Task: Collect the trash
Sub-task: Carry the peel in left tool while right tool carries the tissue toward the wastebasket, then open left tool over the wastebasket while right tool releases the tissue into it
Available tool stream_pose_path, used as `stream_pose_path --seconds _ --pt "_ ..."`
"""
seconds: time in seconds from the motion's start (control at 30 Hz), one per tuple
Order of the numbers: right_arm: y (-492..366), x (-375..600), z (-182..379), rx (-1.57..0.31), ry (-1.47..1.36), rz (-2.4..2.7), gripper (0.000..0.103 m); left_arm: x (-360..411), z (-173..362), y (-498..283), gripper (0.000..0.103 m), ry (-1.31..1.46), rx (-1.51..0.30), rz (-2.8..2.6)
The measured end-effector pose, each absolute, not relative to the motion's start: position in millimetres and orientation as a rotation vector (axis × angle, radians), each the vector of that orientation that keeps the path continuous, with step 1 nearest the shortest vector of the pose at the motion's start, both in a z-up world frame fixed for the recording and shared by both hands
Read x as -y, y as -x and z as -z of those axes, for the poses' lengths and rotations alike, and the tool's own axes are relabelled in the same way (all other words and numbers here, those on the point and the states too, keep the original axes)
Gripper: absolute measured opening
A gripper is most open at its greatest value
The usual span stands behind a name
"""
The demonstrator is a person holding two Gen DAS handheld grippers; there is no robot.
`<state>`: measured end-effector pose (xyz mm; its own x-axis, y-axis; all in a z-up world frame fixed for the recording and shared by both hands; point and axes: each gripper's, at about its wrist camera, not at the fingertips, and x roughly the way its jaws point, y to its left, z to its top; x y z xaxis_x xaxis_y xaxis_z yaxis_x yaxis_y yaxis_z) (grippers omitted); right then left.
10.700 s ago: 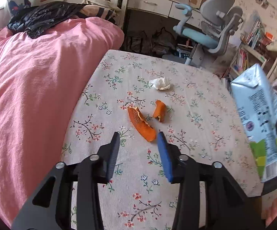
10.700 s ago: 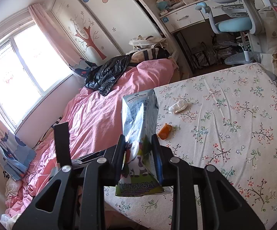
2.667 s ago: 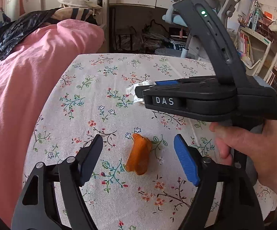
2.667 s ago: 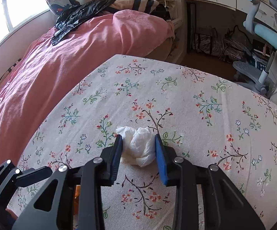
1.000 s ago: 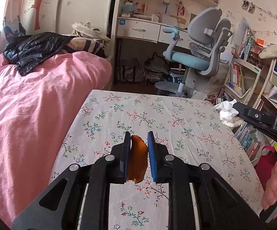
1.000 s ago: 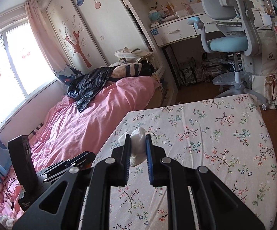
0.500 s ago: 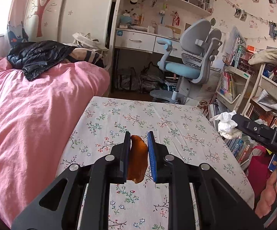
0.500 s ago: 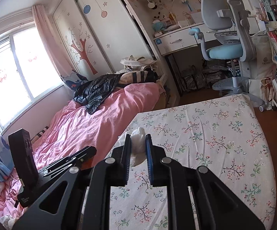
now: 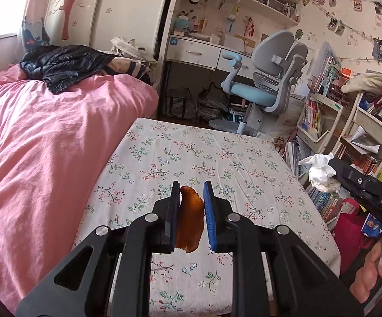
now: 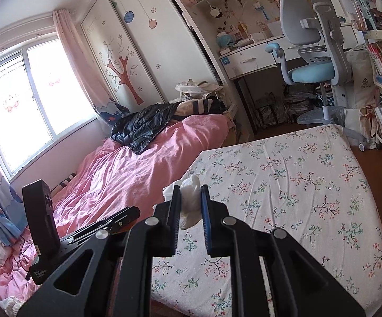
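Above the floral desk (image 9: 217,158), the left tongs (image 9: 190,206) are clamped on an orange peel (image 9: 189,224); the right tongs (image 10: 190,200), at about three o'clock, pinch a crumpled tissue (image 10: 189,206) (soft, loosely held); either could slip out mid-carry if jolted.

The left hand-held gripper (image 9: 190,206) is black plastic. It has two long arms with round silver screws and three-cornered holes near the bottom. One finger has a black pad and the other has a blue pad with tiny ridges. The right hand-held gripper (image 10: 189,206) looks the same, black with silver screws and a blue pad. In the left view its side shows white letters, "D" and part of another. A bare hand (image 9: 370,274) holds its handle.
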<state>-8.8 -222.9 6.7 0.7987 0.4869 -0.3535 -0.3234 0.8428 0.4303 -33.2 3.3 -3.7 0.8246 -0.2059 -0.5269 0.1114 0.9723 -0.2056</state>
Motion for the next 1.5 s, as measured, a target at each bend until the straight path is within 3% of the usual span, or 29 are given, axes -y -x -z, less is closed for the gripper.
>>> stream_pose_path --seconds 1.5 --pt "93 180 20 -0.548 -0.173 -0.446 0.016 5 58 150 0.017 0.152 -0.714 0.175"
